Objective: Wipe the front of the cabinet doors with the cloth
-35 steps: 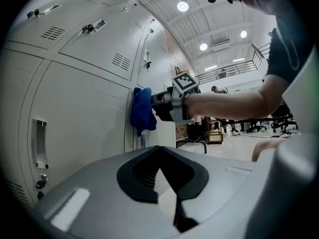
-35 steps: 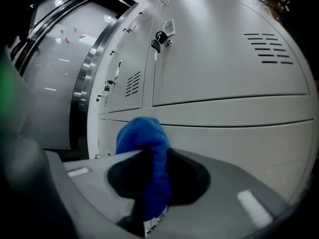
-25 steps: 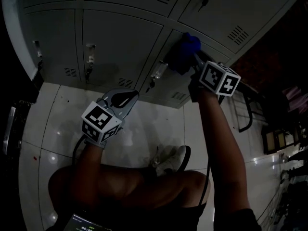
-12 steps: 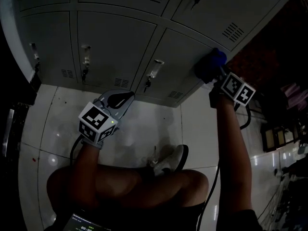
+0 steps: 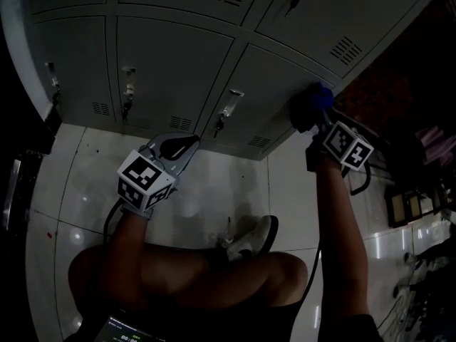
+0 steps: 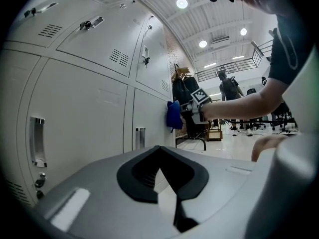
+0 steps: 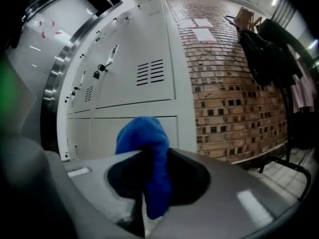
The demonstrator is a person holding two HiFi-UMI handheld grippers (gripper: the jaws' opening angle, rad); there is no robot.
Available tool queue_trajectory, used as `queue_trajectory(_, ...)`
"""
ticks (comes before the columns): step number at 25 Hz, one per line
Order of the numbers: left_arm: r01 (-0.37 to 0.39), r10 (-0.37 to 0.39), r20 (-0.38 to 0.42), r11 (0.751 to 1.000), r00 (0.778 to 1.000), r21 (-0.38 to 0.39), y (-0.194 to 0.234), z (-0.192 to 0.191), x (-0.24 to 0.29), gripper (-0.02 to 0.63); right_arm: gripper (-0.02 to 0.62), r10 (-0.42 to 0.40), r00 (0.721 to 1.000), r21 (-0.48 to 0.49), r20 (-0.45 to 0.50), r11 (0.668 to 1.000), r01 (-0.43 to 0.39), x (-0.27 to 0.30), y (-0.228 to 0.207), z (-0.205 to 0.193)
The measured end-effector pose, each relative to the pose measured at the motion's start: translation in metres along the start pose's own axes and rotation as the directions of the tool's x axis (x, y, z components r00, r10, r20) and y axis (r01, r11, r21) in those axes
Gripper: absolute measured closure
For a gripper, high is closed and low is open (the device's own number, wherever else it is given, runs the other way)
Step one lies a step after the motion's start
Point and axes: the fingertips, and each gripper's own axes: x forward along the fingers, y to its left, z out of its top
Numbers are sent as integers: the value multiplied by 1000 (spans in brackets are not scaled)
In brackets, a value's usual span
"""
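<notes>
against the right edge of the lower right cabinet door point(image 5: 271, 91), the blue cloth point(image 5: 312, 104) sits bunched in the right gripper point(image 5: 318, 122). its jaws are clamped on the cloth's middle, so a padded wad sticks out ahead to meet the metal. the arm reaches far out, seemingly to carry the wipe to the door's end beside the brick wall point(image 7: 234, 83). the left gripper point(image 5: 187, 145) hangs low over the floor point(image 5: 214, 184), jaws closed together on nothing, likely parked clear of the stroke.
</notes>
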Motion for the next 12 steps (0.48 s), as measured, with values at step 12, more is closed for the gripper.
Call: queue_trajectory(12,-19,19,24,1000,1000,-18,5,6,-3,606,518,268,962,34,-53,963,-266,56,171,-53)
